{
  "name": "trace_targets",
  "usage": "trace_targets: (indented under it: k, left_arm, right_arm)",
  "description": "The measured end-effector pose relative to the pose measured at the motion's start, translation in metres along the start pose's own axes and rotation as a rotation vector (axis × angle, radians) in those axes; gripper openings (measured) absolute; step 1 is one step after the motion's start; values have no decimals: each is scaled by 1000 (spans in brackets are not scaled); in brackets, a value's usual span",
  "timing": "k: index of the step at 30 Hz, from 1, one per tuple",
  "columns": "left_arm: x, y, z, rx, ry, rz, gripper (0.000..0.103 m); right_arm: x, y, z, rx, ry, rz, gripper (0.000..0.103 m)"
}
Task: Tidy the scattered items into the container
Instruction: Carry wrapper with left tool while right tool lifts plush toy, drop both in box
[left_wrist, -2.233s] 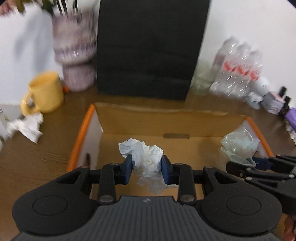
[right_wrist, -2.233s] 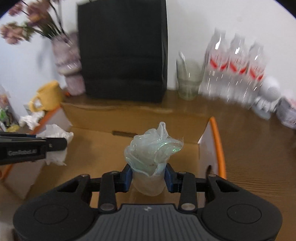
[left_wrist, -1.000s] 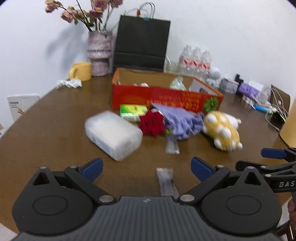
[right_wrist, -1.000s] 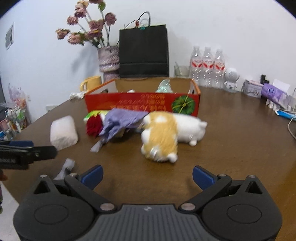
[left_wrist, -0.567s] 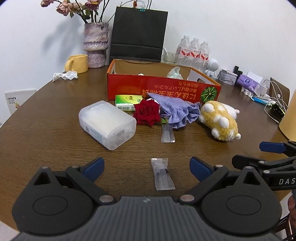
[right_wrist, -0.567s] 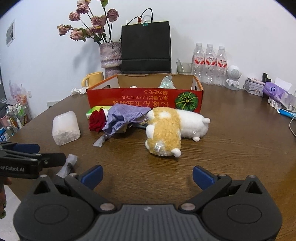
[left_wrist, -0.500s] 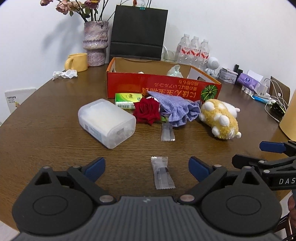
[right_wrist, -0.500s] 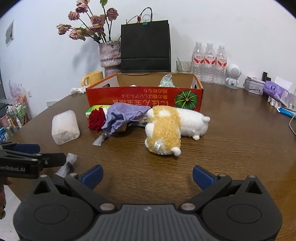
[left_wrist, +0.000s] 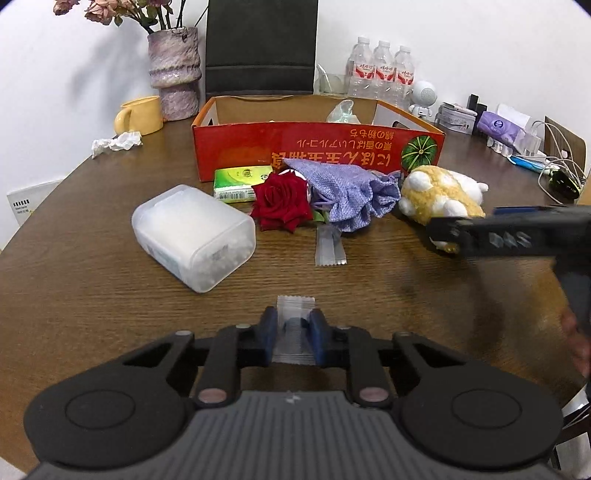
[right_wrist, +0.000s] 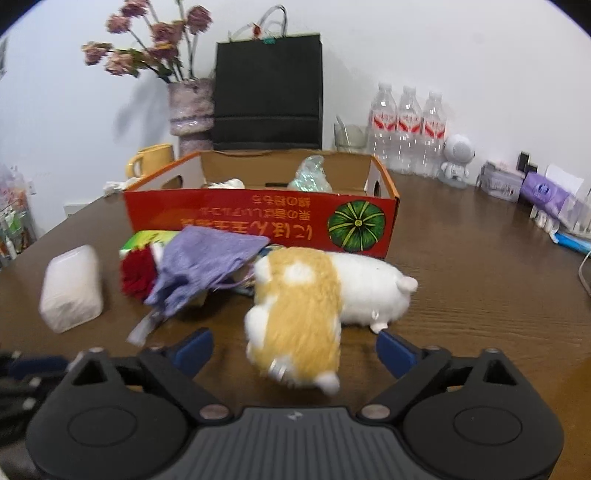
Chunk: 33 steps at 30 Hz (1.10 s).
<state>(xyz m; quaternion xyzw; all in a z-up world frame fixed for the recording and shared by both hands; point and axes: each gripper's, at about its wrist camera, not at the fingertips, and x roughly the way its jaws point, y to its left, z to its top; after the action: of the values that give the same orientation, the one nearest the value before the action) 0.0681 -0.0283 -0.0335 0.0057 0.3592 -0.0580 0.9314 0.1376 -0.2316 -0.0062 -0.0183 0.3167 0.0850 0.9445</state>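
My left gripper (left_wrist: 292, 325) is shut on a small clear sachet (left_wrist: 295, 306) lying on the brown table. My right gripper (right_wrist: 293, 345) is open, its jaws on either side of the near end of a yellow-and-white plush toy (right_wrist: 303, 310); the toy also shows in the left wrist view (left_wrist: 439, 195). The red cardboard box (left_wrist: 317, 151) stands behind and holds a white tissue (right_wrist: 227, 183) and a crumpled clear wrapper (right_wrist: 308, 175). In front of the box lie a purple cloth pouch (left_wrist: 343, 192), a red rose (left_wrist: 282, 203), a green tissue pack (left_wrist: 240, 181), a clear plastic tub (left_wrist: 192, 236) and a second sachet (left_wrist: 328, 245).
A yellow mug (left_wrist: 138, 114), a vase of dried flowers (left_wrist: 173, 77), a black paper bag (left_wrist: 260, 48) and water bottles (left_wrist: 380, 70) stand behind the box. A crumpled tissue (left_wrist: 116, 142) lies at the left. Cables and small items (left_wrist: 517, 136) crowd the right edge.
My left gripper has moved forward and closed on the small sachet. My right gripper has moved forward, so its open jaws now flank the plush toy.
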Motion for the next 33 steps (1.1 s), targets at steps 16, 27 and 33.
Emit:
trace_targets:
  k: [16, 27, 33]
  left_arm:
    - [-13, 8, 5, -22, -78, -30, 17]
    - [-20, 11, 15, -34, -110, -45, 17]
    - [-32, 25, 71, -36, -217, -95, 17]
  right_arm:
    - [-31, -17, -4, 58, -110, 83, 44]
    - [-42, -17, 3, 44, -157, 104, 43]
    - [-57, -18, 42, -12, -248, 118, 43]
